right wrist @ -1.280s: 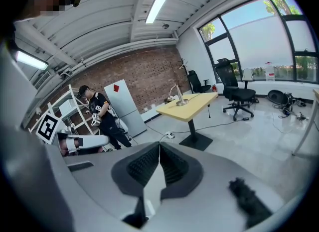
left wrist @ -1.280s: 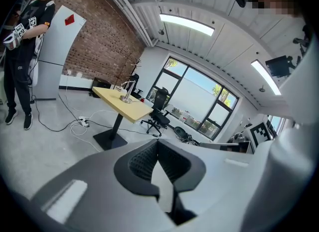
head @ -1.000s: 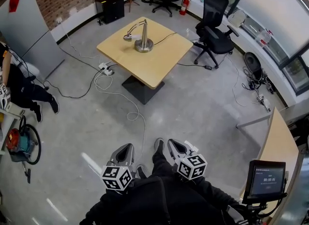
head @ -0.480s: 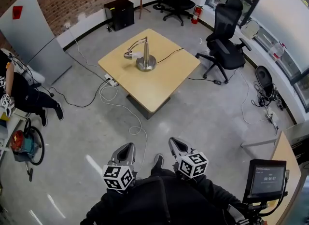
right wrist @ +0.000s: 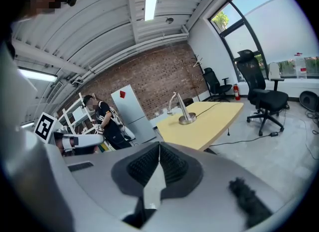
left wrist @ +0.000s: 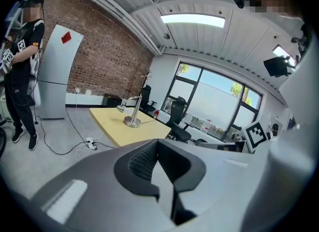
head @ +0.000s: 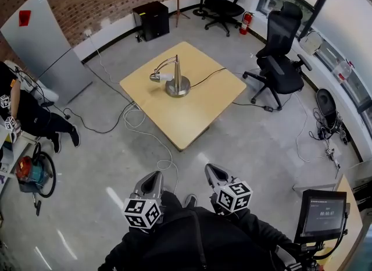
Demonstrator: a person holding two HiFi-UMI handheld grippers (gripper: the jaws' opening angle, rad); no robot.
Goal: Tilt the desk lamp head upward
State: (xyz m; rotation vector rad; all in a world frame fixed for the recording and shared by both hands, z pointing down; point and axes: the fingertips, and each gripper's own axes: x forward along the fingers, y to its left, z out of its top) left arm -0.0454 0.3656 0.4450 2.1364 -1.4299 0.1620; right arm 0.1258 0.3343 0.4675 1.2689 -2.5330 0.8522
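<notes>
Concrete floor (head: pixel 250 148) lies open between the grippers and the table (head: pixel 192 118). Only a white cable (head: pixel 165 163) loops across it, off the near corner. Chair (head: pixel 282 49) sits clear of the table's right edge. Versus a second ago, the table is nearer and lower in head view; lamp pose unchanged. Left gripper (head: pixel 152 178) and right gripper (head: pixel 210 171) are both closed with nothing between the jaws, well short of the table. Lamp (head: pixel 176 81) stands on the table's far half, stem upright. Its head (head: pixel 154 77) is at the arm's left end, long axis roughly level, pointing left.
</notes>
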